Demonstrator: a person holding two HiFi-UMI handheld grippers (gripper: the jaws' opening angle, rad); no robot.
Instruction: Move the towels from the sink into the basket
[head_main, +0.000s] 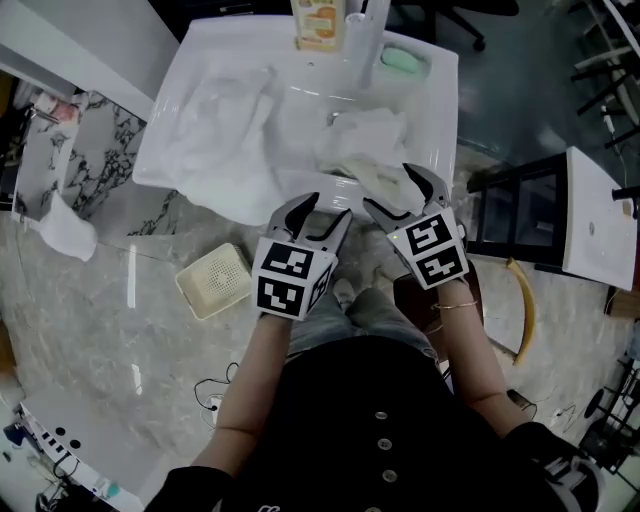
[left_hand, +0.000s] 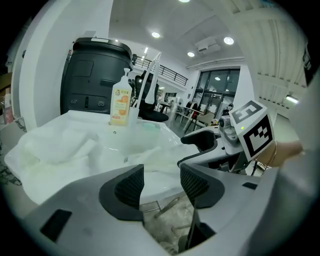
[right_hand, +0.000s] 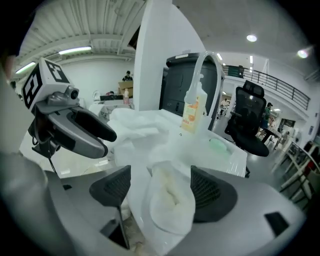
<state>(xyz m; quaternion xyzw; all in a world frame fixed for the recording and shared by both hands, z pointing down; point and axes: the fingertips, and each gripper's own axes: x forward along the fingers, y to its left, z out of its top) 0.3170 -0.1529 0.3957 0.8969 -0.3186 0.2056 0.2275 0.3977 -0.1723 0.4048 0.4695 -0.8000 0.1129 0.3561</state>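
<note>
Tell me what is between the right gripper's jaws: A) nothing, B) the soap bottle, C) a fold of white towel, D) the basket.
C: a white towel fold lies between the open, unclamped jaws of the right gripper, at the edge of the sink.

Seen from the head, light falls evenly from above: the white sink (head_main: 445, 95) and towels (head_main: 215, 110) are nearly blown out, their folds faint, and the glossy floor (head_main: 120, 330) carries pale streaks of glare, while the lower corners go dim. Both gripper views are fisheye, black at the corners with bowed lines; ceiling lamps (left_hand: 229, 40) burn as hard spots, the towel (right_hand: 170, 205) between the right tongs (right_hand: 160, 186) is washed out, and the near tong bodies look soft
</note>
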